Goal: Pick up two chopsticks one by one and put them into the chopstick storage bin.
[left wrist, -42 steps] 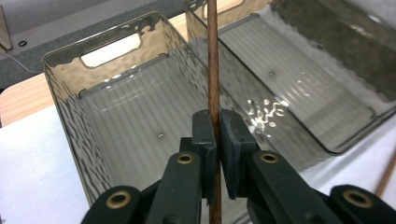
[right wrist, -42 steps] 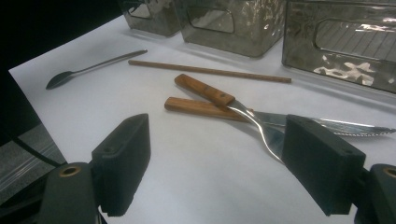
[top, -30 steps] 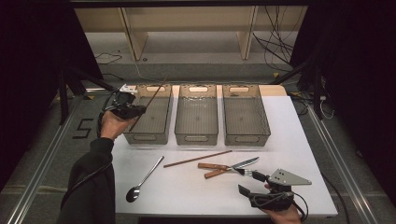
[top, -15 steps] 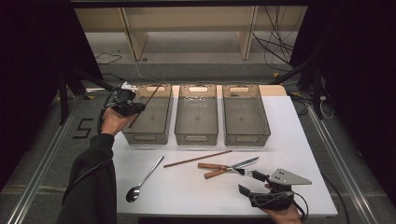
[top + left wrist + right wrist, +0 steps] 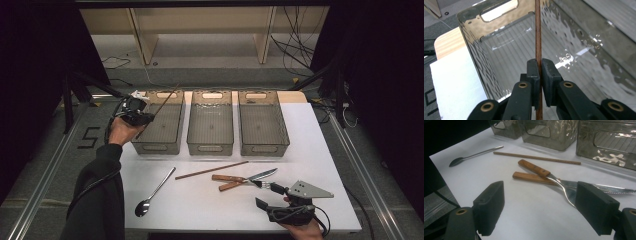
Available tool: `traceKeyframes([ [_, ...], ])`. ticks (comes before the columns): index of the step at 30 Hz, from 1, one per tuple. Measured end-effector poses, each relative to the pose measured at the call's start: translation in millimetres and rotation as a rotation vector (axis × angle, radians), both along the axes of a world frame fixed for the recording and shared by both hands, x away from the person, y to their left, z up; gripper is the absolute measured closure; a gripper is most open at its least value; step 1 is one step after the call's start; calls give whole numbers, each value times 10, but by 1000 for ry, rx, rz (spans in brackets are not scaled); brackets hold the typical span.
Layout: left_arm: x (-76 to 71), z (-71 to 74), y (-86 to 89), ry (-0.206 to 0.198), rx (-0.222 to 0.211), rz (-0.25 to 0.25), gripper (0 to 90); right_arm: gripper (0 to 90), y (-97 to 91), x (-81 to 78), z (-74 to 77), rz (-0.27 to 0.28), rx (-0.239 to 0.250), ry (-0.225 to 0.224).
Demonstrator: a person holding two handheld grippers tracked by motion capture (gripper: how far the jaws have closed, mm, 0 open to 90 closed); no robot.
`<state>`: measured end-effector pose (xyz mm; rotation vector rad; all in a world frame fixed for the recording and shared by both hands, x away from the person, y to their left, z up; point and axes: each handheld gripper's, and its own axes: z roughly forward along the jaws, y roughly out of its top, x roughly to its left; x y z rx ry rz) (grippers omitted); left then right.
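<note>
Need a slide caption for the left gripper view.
Left hand-held gripper clamps a wooden chopstick over the clear bin.

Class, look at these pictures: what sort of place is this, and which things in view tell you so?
Probably a lab or recording workspace, not a kitchen: a white-covered table with three clear bins in a row, loose cables on the floor behind, and dark screens around it.

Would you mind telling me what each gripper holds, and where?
The left gripper clamps a wooden chopstick near its lower end; the right gripper holds nothing.

Thin brown wooden chopstick (image 5: 538, 37), tilted over left smoky bin (image 5: 159, 131)
</note>
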<state>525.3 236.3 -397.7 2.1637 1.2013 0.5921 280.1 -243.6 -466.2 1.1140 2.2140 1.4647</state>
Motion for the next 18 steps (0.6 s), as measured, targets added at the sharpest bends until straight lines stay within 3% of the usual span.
traceKeyframes([
  [3,6,-25,1,14,0,4,828,245,4,-1,0,1,-2,2],
  [5,-16,-22,-11,-4,-12,38,674,245,2,-3,3,0,-2,0],
  [7,-26,-3,-8,-4,-28,39,558,246,-3,-1,3,-1,1,2],
  [12,-164,212,-44,-16,-132,-8,448,246,-3,-1,5,-2,-2,2],
  [18,-346,322,-134,2,-197,-51,362,246,-9,-9,14,-6,-3,-4],
])
